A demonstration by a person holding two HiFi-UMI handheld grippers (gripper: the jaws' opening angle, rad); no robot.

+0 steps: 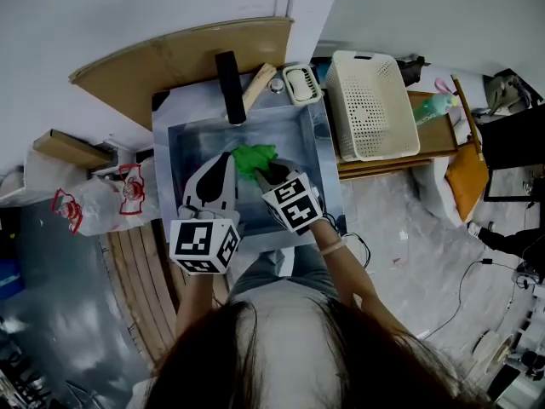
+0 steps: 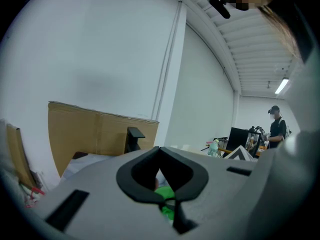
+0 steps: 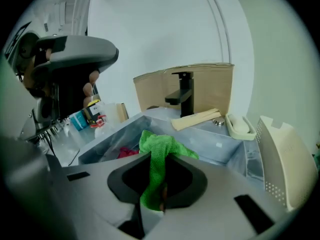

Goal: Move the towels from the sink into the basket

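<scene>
A bright green towel hangs bunched above the steel sink, and my right gripper is shut on it. In the right gripper view the green towel drapes over and down between the jaws, pinched low where the pads meet. A red towel lies in the sink's basin. My left gripper points into the sink just left of the green towel, jaws together with nothing in them. The white perforated basket stands right of the sink; its wall shows in the right gripper view.
A black faucet stands at the sink's back rim, with a wooden piece and a white soap dish beside it. Brown cardboard leans on the wall behind. Plastic bags lie left of the sink.
</scene>
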